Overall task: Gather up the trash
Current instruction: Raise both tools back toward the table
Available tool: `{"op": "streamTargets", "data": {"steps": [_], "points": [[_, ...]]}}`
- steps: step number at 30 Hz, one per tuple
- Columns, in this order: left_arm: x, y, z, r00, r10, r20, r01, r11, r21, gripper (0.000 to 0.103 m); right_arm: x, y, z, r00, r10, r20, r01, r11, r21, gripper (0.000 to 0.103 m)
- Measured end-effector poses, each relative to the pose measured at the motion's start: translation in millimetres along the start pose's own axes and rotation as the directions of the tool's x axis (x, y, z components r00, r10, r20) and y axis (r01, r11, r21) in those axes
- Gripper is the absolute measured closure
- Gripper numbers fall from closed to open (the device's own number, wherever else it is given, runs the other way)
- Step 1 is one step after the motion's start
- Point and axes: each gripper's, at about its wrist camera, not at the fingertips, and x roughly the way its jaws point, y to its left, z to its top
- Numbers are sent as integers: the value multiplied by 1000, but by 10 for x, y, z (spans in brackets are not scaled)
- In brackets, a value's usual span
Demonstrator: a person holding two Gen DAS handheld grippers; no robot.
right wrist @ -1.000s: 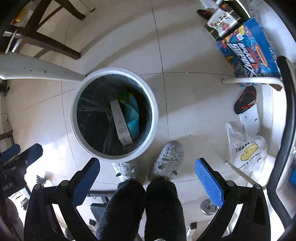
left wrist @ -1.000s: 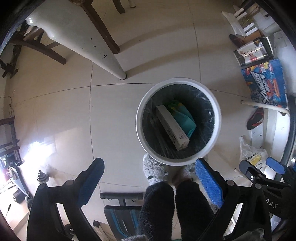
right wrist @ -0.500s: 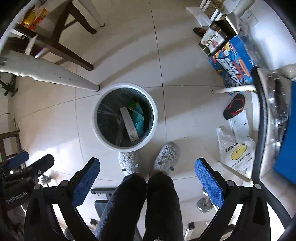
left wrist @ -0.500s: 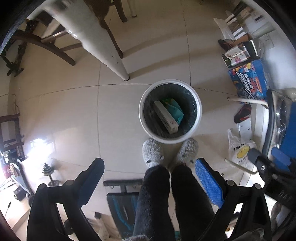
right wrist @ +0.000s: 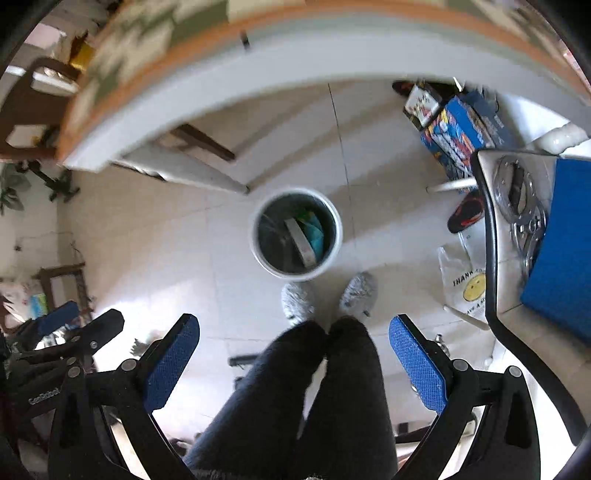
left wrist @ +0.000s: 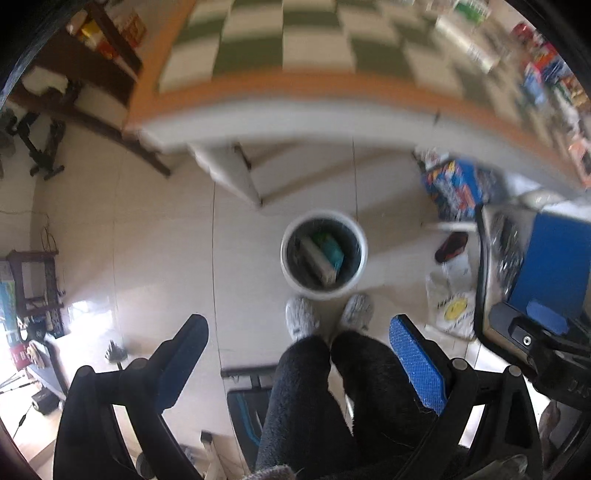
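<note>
A white round trash bin point(left wrist: 361, 246) with a dark liner stands on the tiled floor far below, also in the right wrist view point(right wrist: 337, 236). Inside lie a long pale box point(left wrist: 317, 258) point(right wrist: 301, 242) and a teal packet point(left wrist: 332, 251) point(right wrist: 317, 234). My left gripper point(left wrist: 299, 363) is open and empty, high above the bin. My right gripper point(right wrist: 293, 360) is open and empty, high above the bin too. The left gripper also shows at the left of the right wrist view point(right wrist: 66, 332).
A table edge with a green-and-white checked cloth point(left wrist: 295, 55) point(right wrist: 258, 33) fills the top, blurred. The person's legs and grey slippers point(left wrist: 301, 319) stand at the bin. A chair with a blue seat point(right wrist: 557, 240), a smiley plastic bag point(left wrist: 452, 308) and colourful boxes point(right wrist: 458, 133) stand at right.
Both grippers have risen well above the bin, which now looks much smaller. The table top has come into view at the top. Both stay open and empty.
</note>
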Motion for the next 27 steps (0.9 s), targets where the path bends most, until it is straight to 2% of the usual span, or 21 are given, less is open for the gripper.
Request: {"op": "streamTargets", "data": {"steps": [3,7,12,15,20,23,27], "points": [[-291,-120,307,998,-10,64,10,1000,-2,3,-496,-62,244,996,12,87,-16,999,39,0],[-607,-466,857,991,-25,132,23,1000,19,3,-1047,-354,688,982,-18,190,-5,993,121,0],[-692,-1111,1652,987,-52,154,48,998,34,3,-1543,-1082,1399,962,-86,260,20,969,245,0],[-587,-1461,2123,991,-63,119,62,998,15,3,-1642,-1594,1910,955,-121,269,36,953,300,0],[-55,-1992,2964,993,-114,-10,112,988,-107,3,-1597,-2378,2794,961,-144,234,51,931,361,0],[366,-2198,3365,980,-168,-101,143,965,-222,4,-1457,-2703,3249,968,-146,203,58,921,386,0],[785,-2380,3735,964,-206,-167,141,932,-335,4,-1258,-3010,3724,976,-141,163,70,922,380,0]]}}
